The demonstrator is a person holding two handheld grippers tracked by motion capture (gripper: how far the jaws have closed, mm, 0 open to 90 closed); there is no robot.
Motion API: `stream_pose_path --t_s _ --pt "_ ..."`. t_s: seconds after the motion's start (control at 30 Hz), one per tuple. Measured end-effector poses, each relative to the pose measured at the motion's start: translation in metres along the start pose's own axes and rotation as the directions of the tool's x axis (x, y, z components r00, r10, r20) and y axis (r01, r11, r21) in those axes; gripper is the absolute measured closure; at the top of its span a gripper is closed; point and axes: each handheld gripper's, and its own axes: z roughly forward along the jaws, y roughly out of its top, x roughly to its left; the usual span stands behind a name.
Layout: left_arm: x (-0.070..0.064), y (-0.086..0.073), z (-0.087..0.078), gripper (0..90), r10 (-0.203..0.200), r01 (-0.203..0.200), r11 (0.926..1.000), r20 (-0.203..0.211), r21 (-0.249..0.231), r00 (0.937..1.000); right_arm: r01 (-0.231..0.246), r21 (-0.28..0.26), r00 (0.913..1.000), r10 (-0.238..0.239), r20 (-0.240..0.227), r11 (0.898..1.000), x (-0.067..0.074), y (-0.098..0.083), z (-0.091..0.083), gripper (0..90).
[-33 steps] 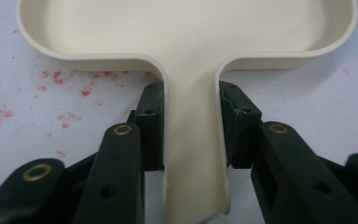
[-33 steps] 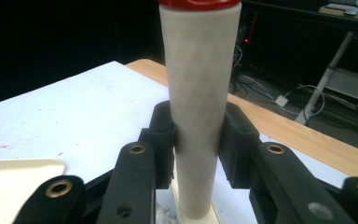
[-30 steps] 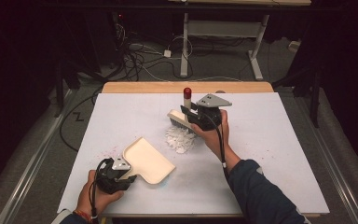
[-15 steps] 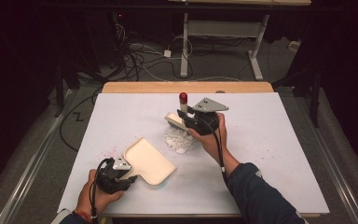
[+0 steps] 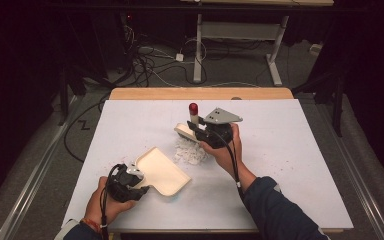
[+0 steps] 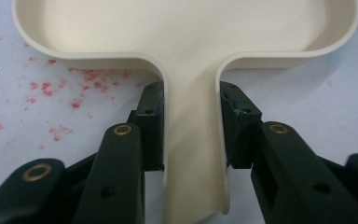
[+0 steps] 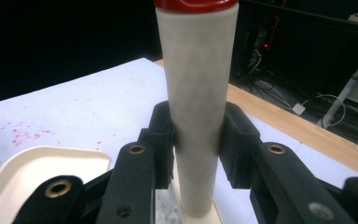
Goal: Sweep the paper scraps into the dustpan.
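Brush with a cream handle and red cap (image 5: 193, 116) stands upright mid-table, just far of the pile of white paper scraps (image 5: 190, 151); its cream head (image 5: 184, 131) sits at the pile's far-left edge. Right gripper (image 7: 196, 140) pinches the handle low on both sides. Left gripper (image 6: 191, 126) is clamped on the stem of the cream plastic dustpan (image 5: 161, 171), which lies flat on the white table cover (image 5: 290, 150), near-left of the pile, open mouth facing it.

How I'd run the sweep:
- Keep the pan lip pressed flat on the cover — any lift and scraps likely slide under.
- Pan and pile are near but apart; close that gap first, or sweep in short strokes.
- Drag the bristles from the pile's far side toward the pan mouth, near-left — low tilt, light pressure.
- Scraps look light, so slow strokes; fast ones would likely scatter them.
- Red specks on the cover (image 6: 74, 88) look like stains — ignore.
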Motion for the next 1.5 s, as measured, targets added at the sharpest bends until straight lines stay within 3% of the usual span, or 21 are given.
stream_pose_path --t_s 0.5,0.63,0.67,0.77,1.1,1.33,1.5 --pt "0.003 0.005 0.005 63.0 -0.003 0.002 0.9999 0.005 0.010 1.0000 0.025 -0.012 0.9954 -0.026 -0.093 1.000 0.031 0.002 -0.004 69.8" --pt "0.004 0.005 0.007 62.9 -0.001 0.001 0.9999 0.007 0.016 1.0000 0.062 -0.023 0.9903 -0.064 -0.123 0.998 0.045 0.003 -0.004 70.0" --pt "0.003 0.006 0.007 63.0 -0.002 0.002 0.9999 0.006 0.017 1.0000 0.080 -0.029 0.9853 -0.083 -0.149 0.996 0.052 0.004 -0.004 70.1" --pt "0.004 0.005 0.007 62.9 0.002 -0.002 0.9998 0.009 0.019 1.0000 0.117 -0.042 0.9808 -0.122 -0.152 0.992 0.060 0.006 -0.003 70.3" --pt "0.004 0.004 0.009 63.0 -0.001 0.001 1.0000 0.009 0.008 1.0000 0.073 -0.099 0.9836 -0.088 -0.158 0.992 0.051 0.020 -0.007 70.3" --pt "0.004 0.003 0.008 62.9 0.007 -0.007 1.0000 0.006 0.005 1.0000 0.072 -0.139 0.9895 -0.088 -0.115 0.988 0.038 0.037 -0.030 70.4" --pt "0.004 0.004 0.008 63.0 0.012 -0.012 0.9998 0.005 0.013 0.9999 0.066 -0.117 0.9937 -0.075 -0.082 0.991 0.021 0.035 -0.052 70.3"
